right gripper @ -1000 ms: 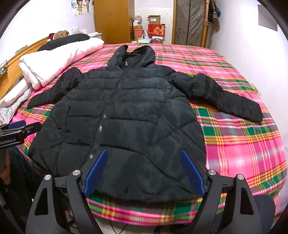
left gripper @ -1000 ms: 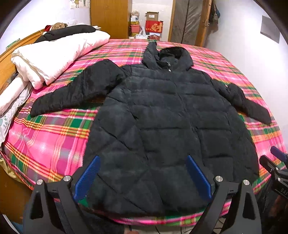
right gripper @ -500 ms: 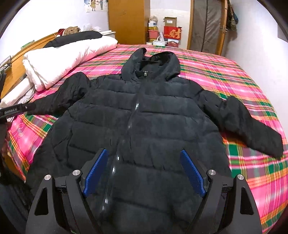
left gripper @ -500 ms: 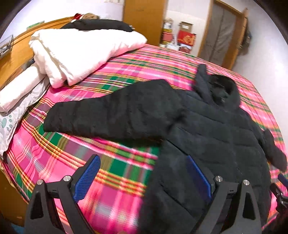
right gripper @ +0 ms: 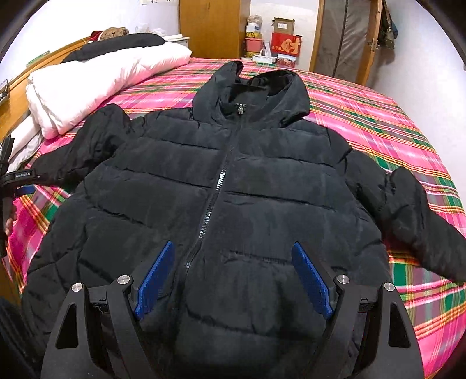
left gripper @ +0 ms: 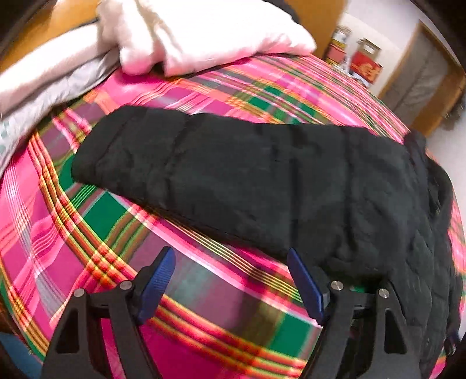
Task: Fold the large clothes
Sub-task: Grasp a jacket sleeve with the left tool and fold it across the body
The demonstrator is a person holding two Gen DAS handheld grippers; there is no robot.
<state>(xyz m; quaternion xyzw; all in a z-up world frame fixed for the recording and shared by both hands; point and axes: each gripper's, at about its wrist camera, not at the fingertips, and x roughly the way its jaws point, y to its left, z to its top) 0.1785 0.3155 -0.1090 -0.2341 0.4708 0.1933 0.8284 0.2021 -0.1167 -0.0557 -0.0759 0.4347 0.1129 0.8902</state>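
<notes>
A large black hooded puffer jacket [right gripper: 227, 189] lies flat, zipped, front up on the plaid bedspread [right gripper: 378, 122], both sleeves spread out. In the left wrist view its left sleeve [left gripper: 221, 172] stretches across the frame. My left gripper [left gripper: 231, 280] is open and empty, low over the bedspread just short of that sleeve; it also shows at the left edge of the right wrist view [right gripper: 20, 180]. My right gripper [right gripper: 233, 277] is open and empty above the jacket's lower front, astride the zipper.
A folded white duvet [right gripper: 96, 84] and a dark pillow [right gripper: 116, 46] lie at the bed's left, by the wooden headboard [right gripper: 17, 96]. A wardrobe [right gripper: 212, 26], boxes [right gripper: 282, 38] and a door stand beyond the bed. A white wall is on the right.
My left gripper has swung left and down towards the jacket's left sleeve. My right gripper has moved forward over the jacket's front. Both stay open.
</notes>
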